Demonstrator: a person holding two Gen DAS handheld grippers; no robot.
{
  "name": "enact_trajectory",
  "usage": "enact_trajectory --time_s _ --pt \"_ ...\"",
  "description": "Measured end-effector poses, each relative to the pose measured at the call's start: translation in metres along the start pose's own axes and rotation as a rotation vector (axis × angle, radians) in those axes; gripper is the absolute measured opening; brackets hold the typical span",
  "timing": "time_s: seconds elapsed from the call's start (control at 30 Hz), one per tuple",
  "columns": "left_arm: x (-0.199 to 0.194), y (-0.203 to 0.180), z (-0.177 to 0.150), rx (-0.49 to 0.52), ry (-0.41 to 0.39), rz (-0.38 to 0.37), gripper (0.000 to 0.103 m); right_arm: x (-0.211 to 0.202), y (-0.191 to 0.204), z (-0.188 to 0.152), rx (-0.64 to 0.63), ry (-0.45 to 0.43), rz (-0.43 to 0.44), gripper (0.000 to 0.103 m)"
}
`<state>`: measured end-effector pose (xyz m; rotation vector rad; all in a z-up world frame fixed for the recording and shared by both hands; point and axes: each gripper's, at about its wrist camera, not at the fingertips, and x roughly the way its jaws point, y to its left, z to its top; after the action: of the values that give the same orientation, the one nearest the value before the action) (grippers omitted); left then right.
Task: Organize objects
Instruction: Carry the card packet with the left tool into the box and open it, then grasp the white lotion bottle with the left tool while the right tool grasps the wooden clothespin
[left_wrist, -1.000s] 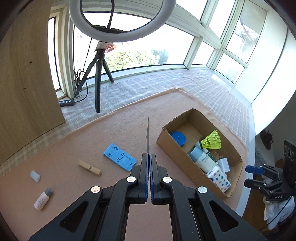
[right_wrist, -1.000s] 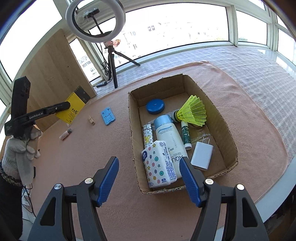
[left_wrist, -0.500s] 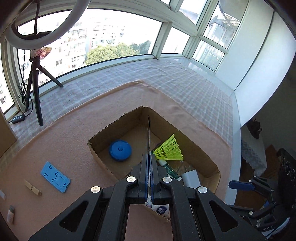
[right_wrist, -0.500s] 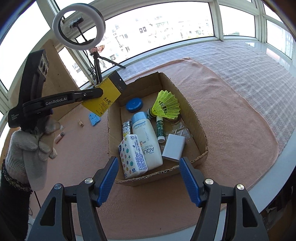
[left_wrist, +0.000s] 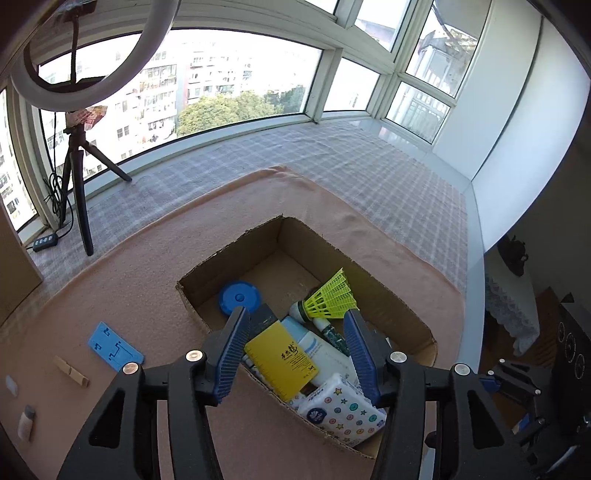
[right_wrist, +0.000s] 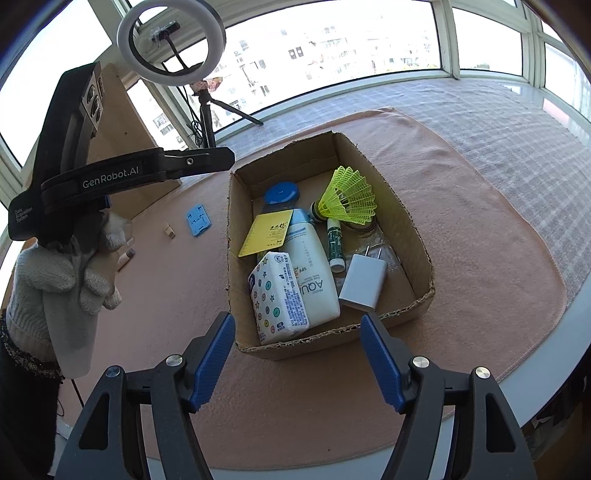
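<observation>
The left gripper (left_wrist: 295, 343) is now hanging released over the box (right_wrist: 402, 218), having just dropped the yellow card (right_wrist: 266, 233), now lying inside at the box's 10 o'clock on the bottle (right_wrist: 314, 273). The right gripper (right_wrist: 297, 360) is waiting released at 6 o'clock. Clip (left_wrist: 70, 370), blue holder (left_wrist: 115, 350) are remaining outside.

A grey checked surface (left_wrist: 369, 173) is running along beneath the windows, and a peach-coloured blanket (left_wrist: 155, 266) is lying spread over its nearer part. Resting directly on the blanket are an open cardboard box (left_wrist: 229, 251), a blue plastic stand (left_wrist: 115, 346) lying flat just to its left, a wooden clothespin (left_wrist: 70, 371) beside that, a small white eraser (left_wrist: 11, 386) and a small tube (left_wrist: 26, 421) lying farther left. A black tripod (left_wrist: 79, 184) and a black cable remote (left_wrist: 45, 241) are sitting on the checked surface.
</observation>
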<state>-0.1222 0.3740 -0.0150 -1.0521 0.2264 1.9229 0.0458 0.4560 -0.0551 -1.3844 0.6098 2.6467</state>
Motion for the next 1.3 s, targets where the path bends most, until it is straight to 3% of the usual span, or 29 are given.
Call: enact_trajectory --time_s 0.4,0.77,1.03,1.3 --pt "-0.047 0.064 -0.044 -0.089 0.001 0.097 0.057 0.013 0.031 0.011 -0.033 -0.006 0.085 0.068" --pt "-0.102 0.172 -0.114 -0.239 0.028 0.254 0.057 0.042 0.086 0.046 -0.147 -0.033 0.147 0.069" --pt "-0.134 0.248 -0.160 -0.319 0.067 0.353 0.057 0.086 0.140 0.072 -0.281 0.031 0.166 0.069" --pt "-0.140 0.308 -0.176 -0.340 0.133 0.422 0.056 0.141 0.185 0.097 -0.370 0.132 0.168 0.069"
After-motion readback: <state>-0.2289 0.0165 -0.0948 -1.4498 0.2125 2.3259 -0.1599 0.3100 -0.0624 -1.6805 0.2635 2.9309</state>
